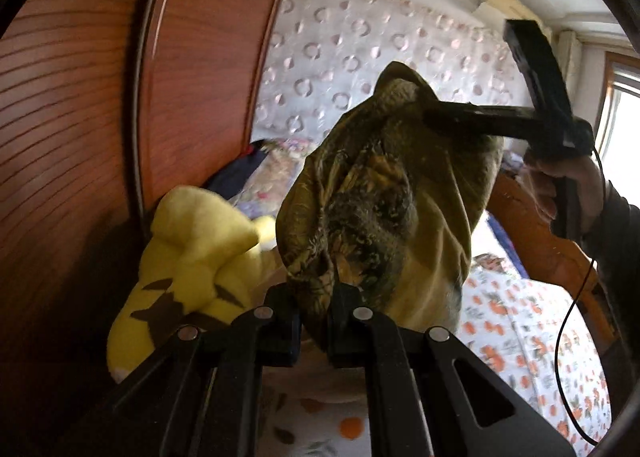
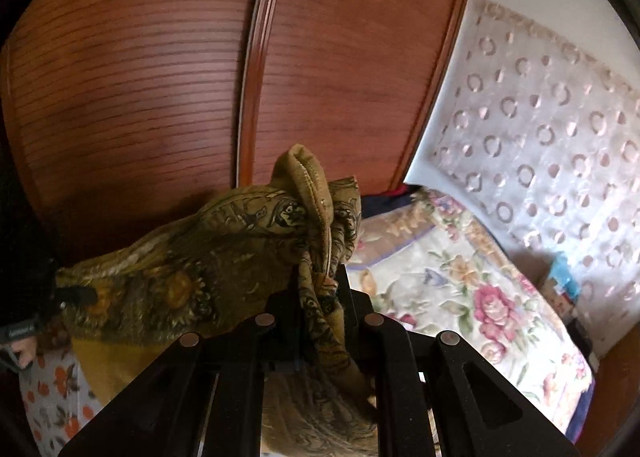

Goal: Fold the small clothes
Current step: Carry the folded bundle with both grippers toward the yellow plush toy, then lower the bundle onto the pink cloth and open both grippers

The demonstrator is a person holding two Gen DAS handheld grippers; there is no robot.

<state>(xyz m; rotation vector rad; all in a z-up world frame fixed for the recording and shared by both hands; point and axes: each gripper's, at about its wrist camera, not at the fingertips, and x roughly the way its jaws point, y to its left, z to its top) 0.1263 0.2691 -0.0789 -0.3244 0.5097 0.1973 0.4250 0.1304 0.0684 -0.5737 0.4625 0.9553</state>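
Note:
An olive-yellow patterned small garment (image 1: 372, 197) hangs in the air between both grippers, above the bed. My left gripper (image 1: 316, 297) is shut on its lower edge. My right gripper (image 1: 430, 113) reaches in from the right in the left wrist view and pinches the garment's upper edge. In the right wrist view my right gripper (image 2: 322, 285) is shut on a bunched hem of the garment (image 2: 192, 257), which stretches left toward the left gripper (image 2: 76, 295). The cloth hides the fingertips.
A yellow plush toy (image 1: 188, 257) lies by the wooden wardrobe (image 1: 100, 117). An orange-flowered bedsheet (image 1: 532, 337) lies below, and a floral blanket (image 2: 460, 277) is at the bed's far end. A patterned curtain (image 2: 540, 137) hangs behind. A wooden bed rail (image 1: 540, 249) runs at right.

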